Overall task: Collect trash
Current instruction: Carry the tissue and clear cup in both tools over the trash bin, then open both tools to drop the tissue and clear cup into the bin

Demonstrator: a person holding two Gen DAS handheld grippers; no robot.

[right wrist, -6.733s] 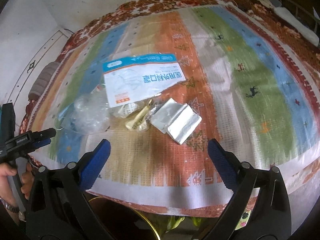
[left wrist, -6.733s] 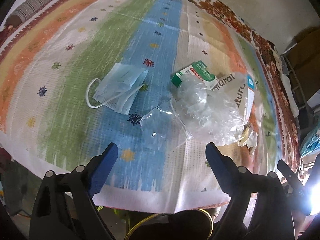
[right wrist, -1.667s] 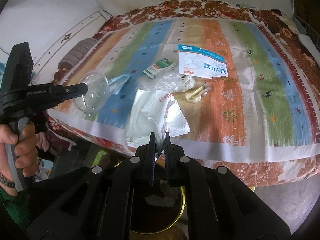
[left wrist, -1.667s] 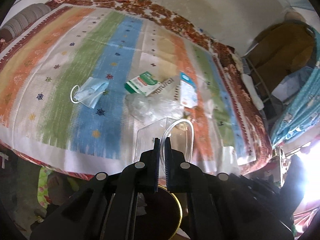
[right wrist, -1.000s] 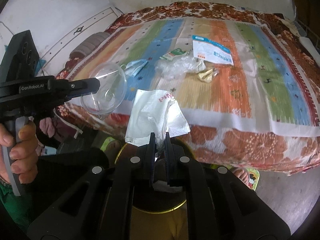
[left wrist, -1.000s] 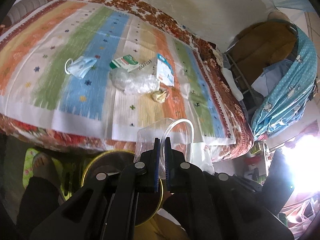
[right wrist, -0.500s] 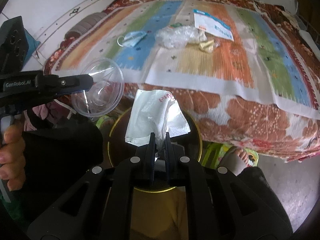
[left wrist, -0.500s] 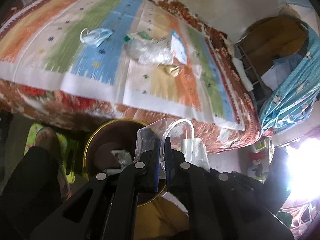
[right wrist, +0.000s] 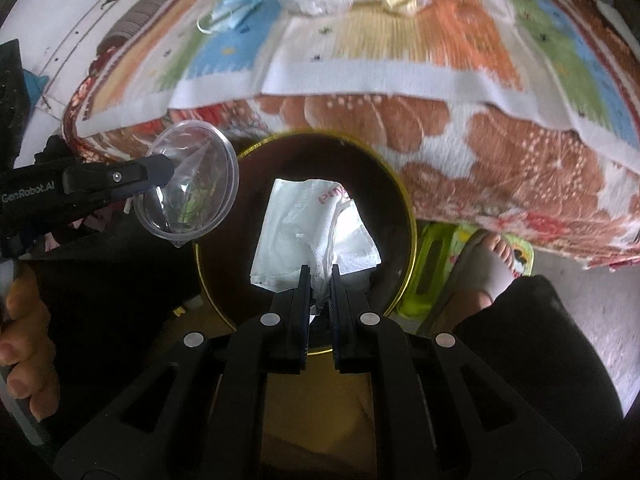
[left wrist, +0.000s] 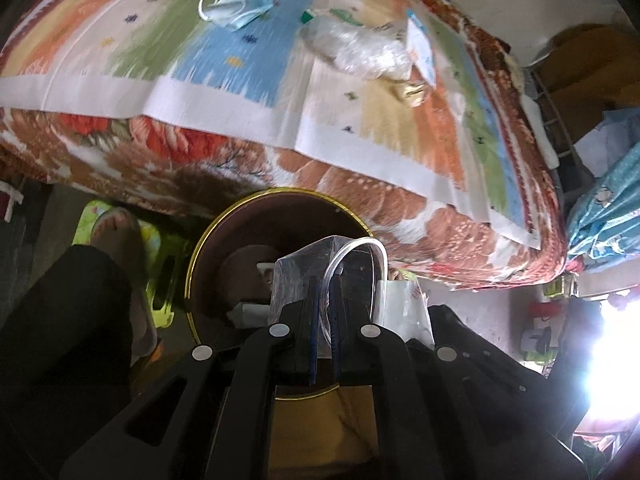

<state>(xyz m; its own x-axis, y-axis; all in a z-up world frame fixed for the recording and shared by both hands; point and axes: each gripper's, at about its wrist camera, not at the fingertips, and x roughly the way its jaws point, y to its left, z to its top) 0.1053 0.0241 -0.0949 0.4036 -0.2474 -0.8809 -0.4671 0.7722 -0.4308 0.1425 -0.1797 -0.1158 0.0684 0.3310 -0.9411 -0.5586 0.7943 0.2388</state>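
Note:
My left gripper [left wrist: 324, 280] is shut on the rim of a clear plastic cup [left wrist: 340, 264], which hangs over the dark, gold-rimmed bin [left wrist: 208, 240] on the floor. From the right wrist view the same cup [right wrist: 188, 192] hangs at the bin's left rim [right wrist: 404, 208]. A white crumpled plastic bag [right wrist: 316, 224] is pinched in my right gripper [right wrist: 320, 270], directly above the bin's mouth. On the striped bedspread lie a blue face mask [left wrist: 236, 8], a clear crumpled bag [left wrist: 356, 46], a mask packet [left wrist: 420, 44] and a gold wrapper [left wrist: 412, 90].
The bed's edge with a floral blanket [left wrist: 200, 152] overhangs just behind the bin. A person's sandalled foot [right wrist: 492, 264] and dark trouser legs flank the bin. Some scraps [left wrist: 248, 312] lie inside the bin. Blue curtain [left wrist: 608, 200] at right.
Both grippers have sunk from above the bed down over the bin, tilting more steeply downward. The cup and the white bag stay gripped; the bed now fills only the upper part of each view.

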